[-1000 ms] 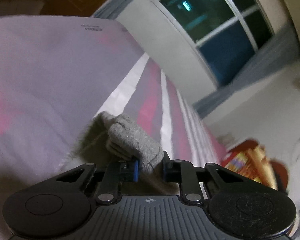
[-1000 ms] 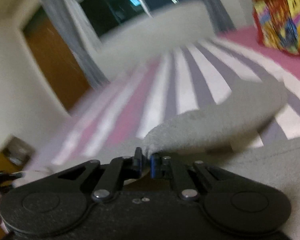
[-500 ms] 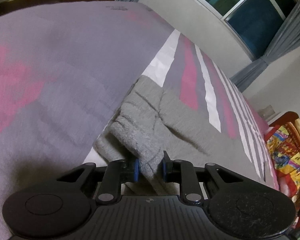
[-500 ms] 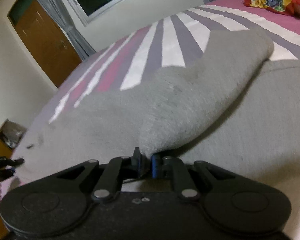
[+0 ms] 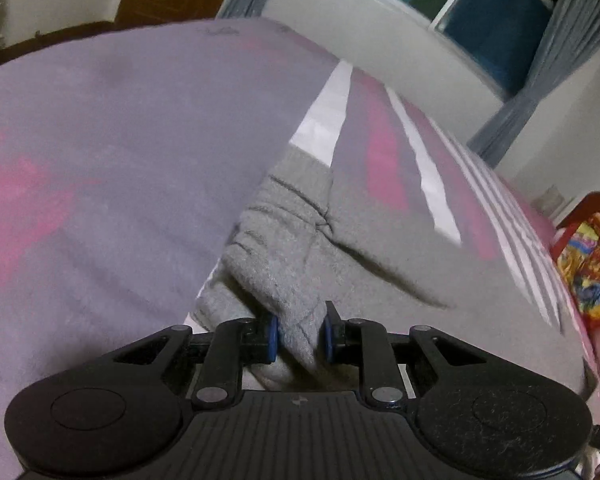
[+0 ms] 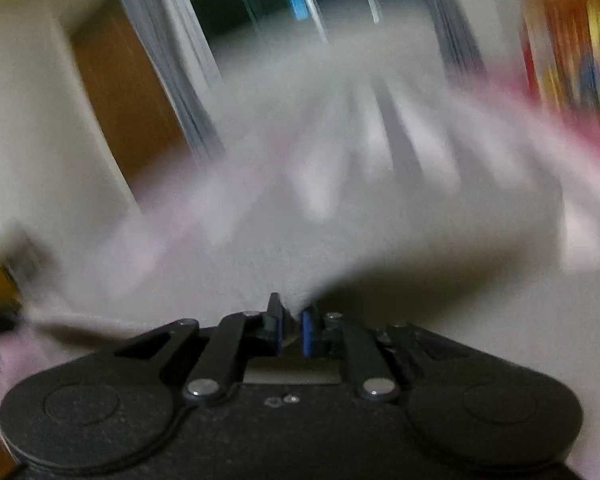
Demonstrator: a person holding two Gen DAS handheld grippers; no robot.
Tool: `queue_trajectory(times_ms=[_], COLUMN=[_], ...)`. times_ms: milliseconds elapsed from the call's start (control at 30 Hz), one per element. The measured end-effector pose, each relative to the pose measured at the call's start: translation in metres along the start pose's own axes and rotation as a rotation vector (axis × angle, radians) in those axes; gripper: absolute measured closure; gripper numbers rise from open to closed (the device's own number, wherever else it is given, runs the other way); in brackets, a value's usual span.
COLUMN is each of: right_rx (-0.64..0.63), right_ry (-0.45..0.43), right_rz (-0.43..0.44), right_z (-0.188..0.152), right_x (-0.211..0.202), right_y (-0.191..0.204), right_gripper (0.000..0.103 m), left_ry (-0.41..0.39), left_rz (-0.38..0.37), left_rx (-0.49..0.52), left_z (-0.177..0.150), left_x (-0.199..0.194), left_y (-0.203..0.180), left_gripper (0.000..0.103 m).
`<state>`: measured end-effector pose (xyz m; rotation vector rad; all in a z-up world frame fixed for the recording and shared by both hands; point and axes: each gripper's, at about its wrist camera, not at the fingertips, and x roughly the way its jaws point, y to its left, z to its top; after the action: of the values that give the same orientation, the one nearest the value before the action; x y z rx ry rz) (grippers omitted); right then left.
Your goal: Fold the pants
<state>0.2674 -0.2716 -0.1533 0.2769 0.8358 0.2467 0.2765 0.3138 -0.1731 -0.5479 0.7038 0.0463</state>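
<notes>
Pants: grey knitted pants (image 5: 296, 236) are spread on the bed, with a bunched, ribbed end lifted toward the camera in the left wrist view; the rest of the cloth is laid flat to the right, over the stripes.
Pants, right wrist view: a grey fold (image 6: 380, 216) is raised in front of the camera and is heavily blurred; its edges cannot be told apart from the bedding behind.
Left gripper (image 5: 299, 338): its blue-padded fingers (image 5: 273, 338) are nearly closed, and a thick wad of the grey cloth is pinched between them.
Right gripper (image 6: 291, 330): its fingers are brought almost together, and a thin edge of the grey cloth is caught between the pads.
Bed cover (image 5: 112, 152): a lilac cover with pink patches is seen at the left, with white, grey and pink stripes (image 5: 380, 156) running away to the right.
Pillow (image 5: 592, 264): a bright red, yellow and blue patterned pillow is seen at the far right edge of the bed.
Window (image 5: 488, 12): dark panes are set in the wall behind the bed, with a grey curtain (image 5: 556, 60) hung beside them.
Door (image 6: 128, 100): brown wood is seen at the left in the right wrist view, blurred.
</notes>
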Motion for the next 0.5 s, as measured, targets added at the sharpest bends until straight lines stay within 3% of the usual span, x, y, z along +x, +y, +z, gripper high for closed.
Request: queue_trajectory(times_ms=[67,200,267,400,433,467,500], right_rx=[0.081,0.043,0.028,0.052,0.079,0.095,0.091], right_ry=[-0.061,-0.084,-0.121,-0.022,-0.015,-0.022,-0.067], right_rz=[0.039,0.019,0.032,0.0,0.005,-0.003,-0.041], right_z=[-0.01,-0.004,0.002,-0.001,0.002,0.006,0.009], right_x=[-0.005,-0.011,-0.025,-0.003,-0.004,-0.01,-0.022], right_y=[-0.01,0.003,0.006,-0.001,-0.004,-0.003,0.001], right_gripper=[0.094,0.094,0.095,0.095,0.089,0.076,0.068], left_ry=[-0.005,-0.042,0.001,0.026,0.021,0.016,0.006], left_rz=[-0.013,-0.051,0.006,0.044,0.051,0.071,0.093], left_rx=[-0.011,-0.006,0.036,0.052,0.036,0.035,0.047], left_z=[0.0,0.003,0.003,0.0,0.001,0.001,0.0], left_x=[-0.007,-0.025,-0.019,-0.023,-0.029,-0.036,-0.041], left_y=[0.003,-0.001,-0.004,-0.011,-0.015,-0.02,-0.025], left_gripper=[0.081,0.081,0.081,0.081,0.081,0.079,0.06])
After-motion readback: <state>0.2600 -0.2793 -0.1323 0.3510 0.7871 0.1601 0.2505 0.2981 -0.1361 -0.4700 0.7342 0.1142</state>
